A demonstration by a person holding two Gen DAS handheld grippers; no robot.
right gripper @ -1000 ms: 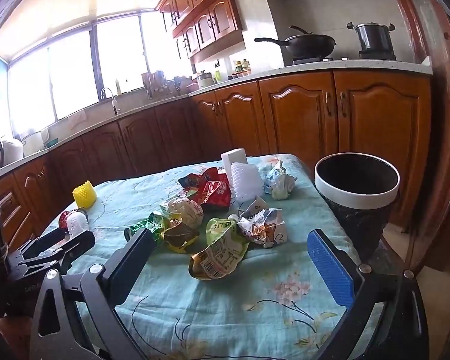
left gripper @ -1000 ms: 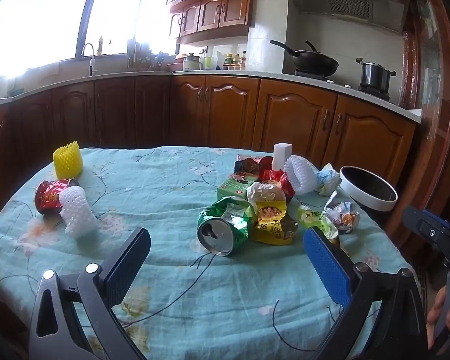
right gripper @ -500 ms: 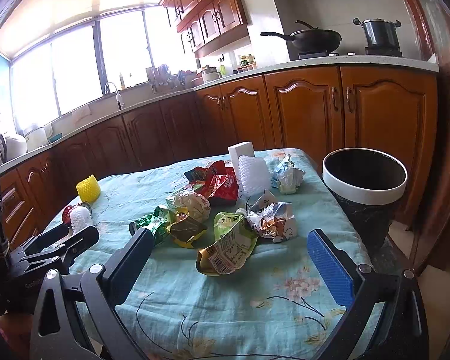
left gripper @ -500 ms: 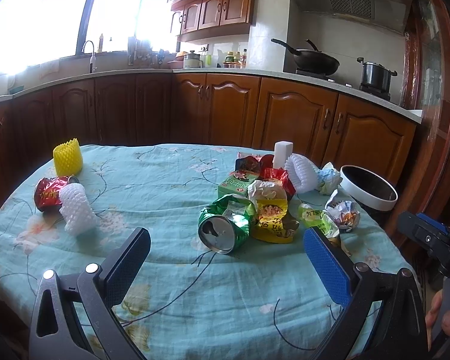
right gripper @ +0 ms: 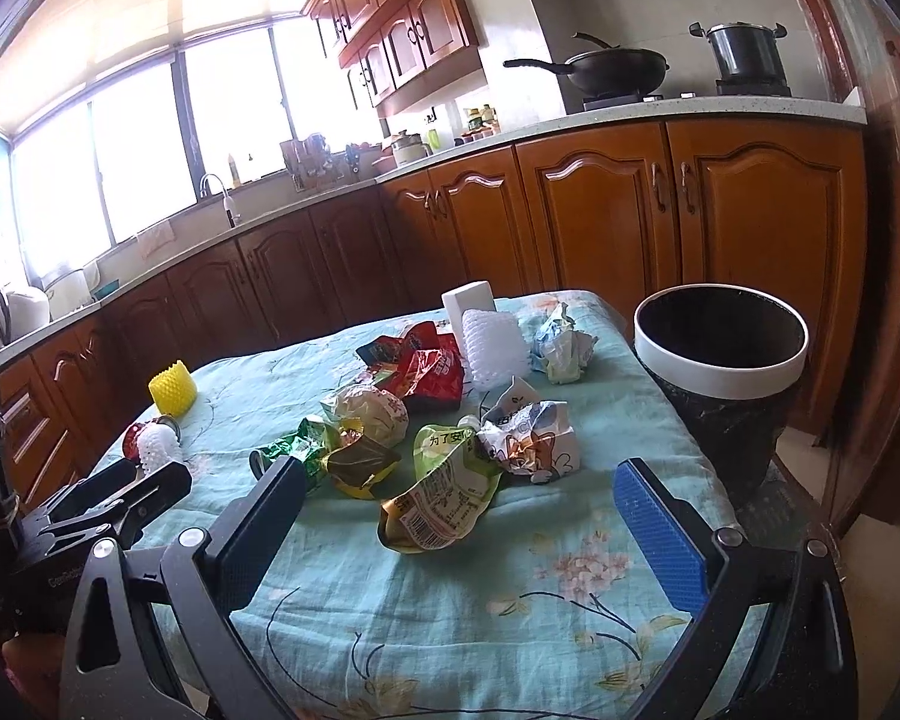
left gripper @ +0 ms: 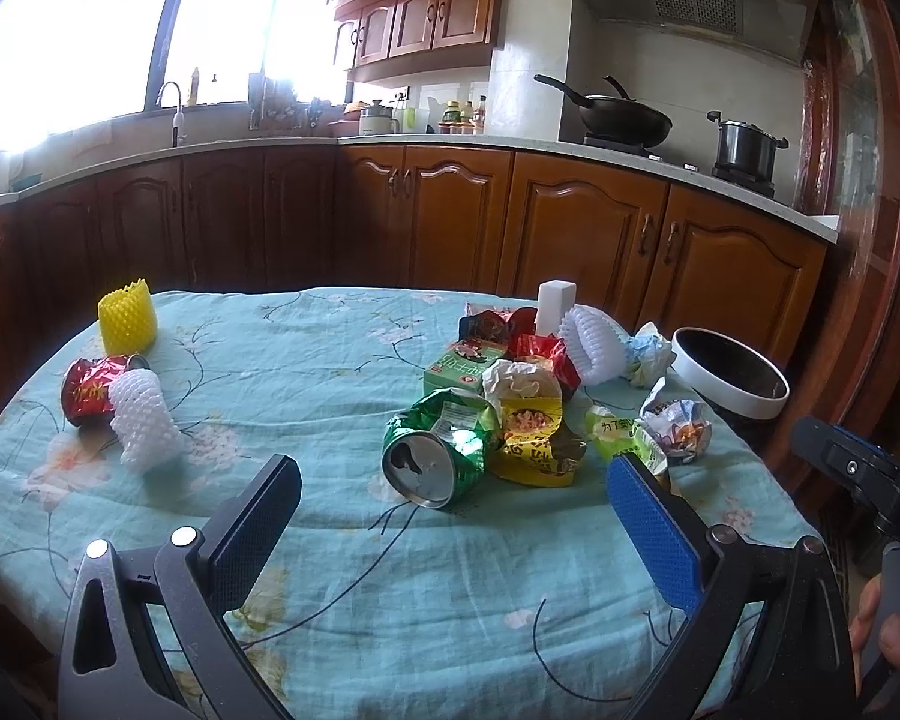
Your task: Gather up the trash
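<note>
So both grippers, left (left gripper: 453, 507) & right (right gripper: 459, 507), gape empty; I'd pinch the green wrapper (right gripper: 444, 489) mid-body w/ right, then swing to bin (right gripper: 720, 363).

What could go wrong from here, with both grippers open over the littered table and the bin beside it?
1. The crushed green can lies on its side, touching the yellow wrapper; a pinch by the left gripper may drag both or roll the can.
2. The trash bin stands off the table edge; light wrappers released early could fall to the floor.
3. The right gripper hovers near the yellow-green pouch, which may slip on the loose tablecloth.
</note>
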